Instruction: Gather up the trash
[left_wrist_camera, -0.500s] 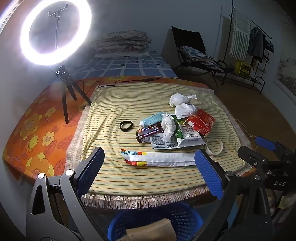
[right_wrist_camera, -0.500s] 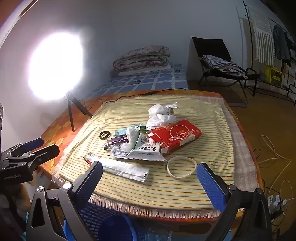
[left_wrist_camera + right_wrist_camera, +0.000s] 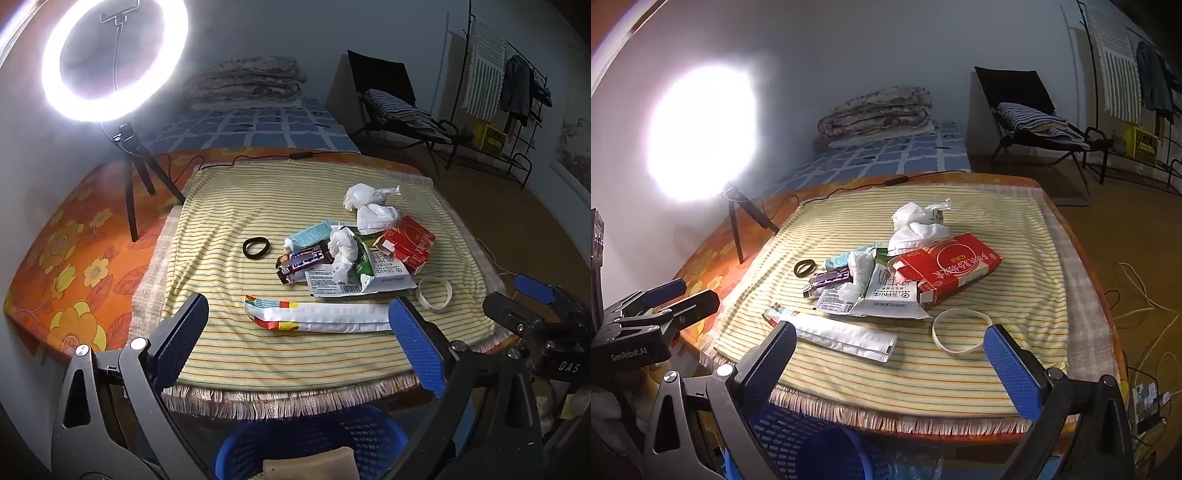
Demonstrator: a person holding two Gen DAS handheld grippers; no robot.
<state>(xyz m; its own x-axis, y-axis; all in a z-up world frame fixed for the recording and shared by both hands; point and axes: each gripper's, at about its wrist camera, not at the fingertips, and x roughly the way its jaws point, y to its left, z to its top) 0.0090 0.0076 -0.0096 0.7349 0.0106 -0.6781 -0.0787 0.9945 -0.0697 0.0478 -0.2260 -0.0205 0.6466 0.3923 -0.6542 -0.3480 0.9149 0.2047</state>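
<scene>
Trash lies in a heap on the striped cloth (image 3: 229, 221): a red carton (image 3: 410, 242) (image 3: 951, 267), white crumpled bags (image 3: 369, 208) (image 3: 916, 225), a crumpled tissue (image 3: 343, 251), a white-green pouch (image 3: 369, 275) (image 3: 890, 295), a purple snack bar wrapper (image 3: 304, 260) (image 3: 829, 280), a teal tube (image 3: 310, 234), a long white sachet (image 3: 317, 319) (image 3: 846, 338), a white ring (image 3: 434, 293) (image 3: 958, 330) and a black hair band (image 3: 256, 247) (image 3: 804, 266). My left gripper (image 3: 299, 343) is open and empty over the near table edge. My right gripper (image 3: 890, 362) is open and empty, also at the near edge.
A blue basket (image 3: 314, 443) (image 3: 805, 450) stands on the floor below the near table edge, with a tan object inside. A ring light on a tripod (image 3: 114, 59) stands at the table's far left. A bed, a chair (image 3: 391, 99) and a clothes rack are behind.
Both grippers have barely moved; the views shifted only slightly. Nothing on the table has moved.
</scene>
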